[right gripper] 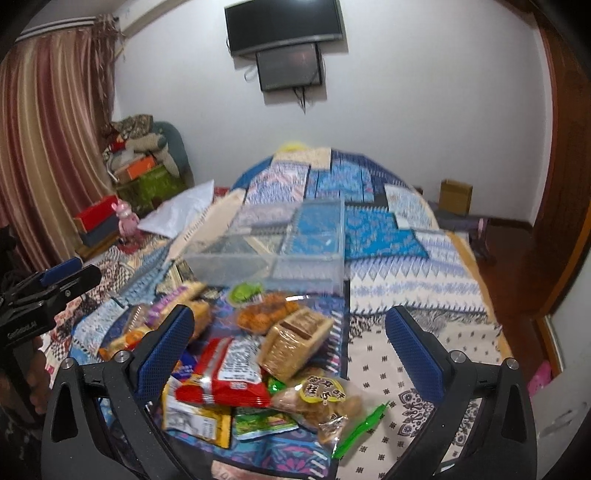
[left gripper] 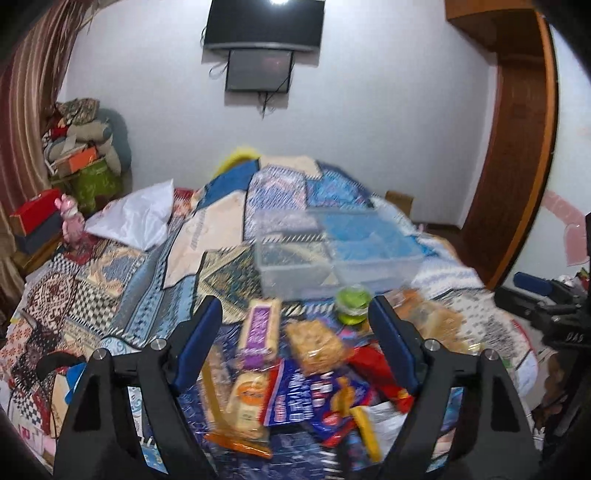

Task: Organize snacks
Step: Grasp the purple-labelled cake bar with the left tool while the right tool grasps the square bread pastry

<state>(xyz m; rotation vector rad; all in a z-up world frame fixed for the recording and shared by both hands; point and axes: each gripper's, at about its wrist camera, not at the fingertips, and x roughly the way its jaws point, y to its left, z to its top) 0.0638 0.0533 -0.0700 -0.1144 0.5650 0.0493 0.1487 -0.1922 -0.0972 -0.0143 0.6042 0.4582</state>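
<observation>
A heap of snack packets lies on the patterned bed cover. In the left wrist view my left gripper [left gripper: 294, 307] is open above the heap, over a purple-labelled biscuit pack [left gripper: 260, 326] and a bag of golden snacks [left gripper: 317, 345]; nothing touches its pads. A green jelly cup [left gripper: 352, 302] sits just beyond. In the right wrist view my right gripper [right gripper: 290, 314] is open over a red packet [right gripper: 225, 373] and a tan cracker pack [right gripper: 295, 341]. Behind the heap stands a clear compartment box [left gripper: 295, 277] [right gripper: 229, 266].
The bed is covered with blue and cream patterned cloths [right gripper: 406, 284]. A white pillow [left gripper: 136, 218] lies at the left. Stacked boxes and bundles [left gripper: 85, 158] fill the far left corner by the curtain. A wooden door frame [left gripper: 517, 166] stands at the right, and screens [left gripper: 264, 26] hang on the wall.
</observation>
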